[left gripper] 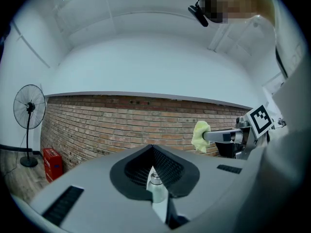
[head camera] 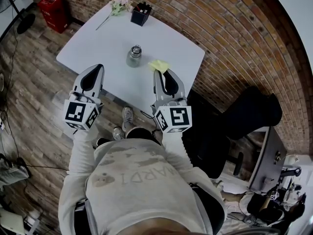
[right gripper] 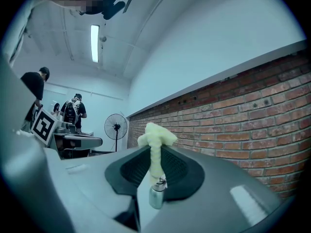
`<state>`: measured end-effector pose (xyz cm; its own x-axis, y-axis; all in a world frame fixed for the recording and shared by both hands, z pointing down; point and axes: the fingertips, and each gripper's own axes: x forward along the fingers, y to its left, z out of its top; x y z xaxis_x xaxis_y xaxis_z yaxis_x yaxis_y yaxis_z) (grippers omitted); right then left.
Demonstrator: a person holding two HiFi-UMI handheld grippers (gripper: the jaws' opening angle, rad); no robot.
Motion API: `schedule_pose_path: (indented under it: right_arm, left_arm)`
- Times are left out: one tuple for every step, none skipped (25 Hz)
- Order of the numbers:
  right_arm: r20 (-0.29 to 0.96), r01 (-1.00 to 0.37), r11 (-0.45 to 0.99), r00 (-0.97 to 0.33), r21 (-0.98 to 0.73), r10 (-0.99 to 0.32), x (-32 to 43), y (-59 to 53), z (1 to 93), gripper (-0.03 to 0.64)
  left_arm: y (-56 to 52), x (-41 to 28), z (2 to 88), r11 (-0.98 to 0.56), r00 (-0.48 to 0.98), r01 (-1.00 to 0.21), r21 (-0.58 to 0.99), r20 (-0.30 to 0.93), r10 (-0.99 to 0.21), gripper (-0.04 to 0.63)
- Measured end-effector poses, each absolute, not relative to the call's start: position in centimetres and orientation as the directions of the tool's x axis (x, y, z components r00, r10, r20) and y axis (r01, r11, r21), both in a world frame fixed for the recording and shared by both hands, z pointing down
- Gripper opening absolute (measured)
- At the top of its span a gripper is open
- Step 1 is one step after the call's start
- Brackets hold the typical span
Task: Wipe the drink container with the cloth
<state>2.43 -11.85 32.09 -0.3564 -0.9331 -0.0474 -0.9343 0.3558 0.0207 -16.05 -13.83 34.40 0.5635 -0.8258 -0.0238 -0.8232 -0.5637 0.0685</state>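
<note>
A steel drink container (head camera: 134,56) with a screw cap stands upright on the white table (head camera: 98,43). My right gripper (head camera: 157,73) is shut on a yellow cloth (head camera: 160,65), just right of the container and apart from it. In the right gripper view the cloth (right gripper: 155,137) sticks up from the jaws, and the container (right gripper: 156,193) shows small beyond them. My left gripper (head camera: 98,68) hangs at the table's near edge, left of the container, shut and holding nothing. The left gripper view shows the container (left gripper: 156,191) through the slit and the cloth (left gripper: 200,136) off to the right.
A black box (head camera: 141,13) and a flower sprig (head camera: 119,5) lie at the table's far end by the brick wall (head camera: 205,18). A red crate (head camera: 54,11) and a fan (left gripper: 29,125) stand on the wooden floor at left. A dark chair (head camera: 249,116) is at right.
</note>
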Motion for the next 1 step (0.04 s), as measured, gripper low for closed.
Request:
schedule_pose_path:
  right_arm:
    - [-0.049, -0.934, 0.356, -0.356, 0.020, -0.933, 2.42, -11.83, 32.04, 0.071]
  left_arm:
    - [-13.81, -16.09, 34.36, -0.563, 0.563, -0.823, 0.070, -0.025, -0.826, -0.002]
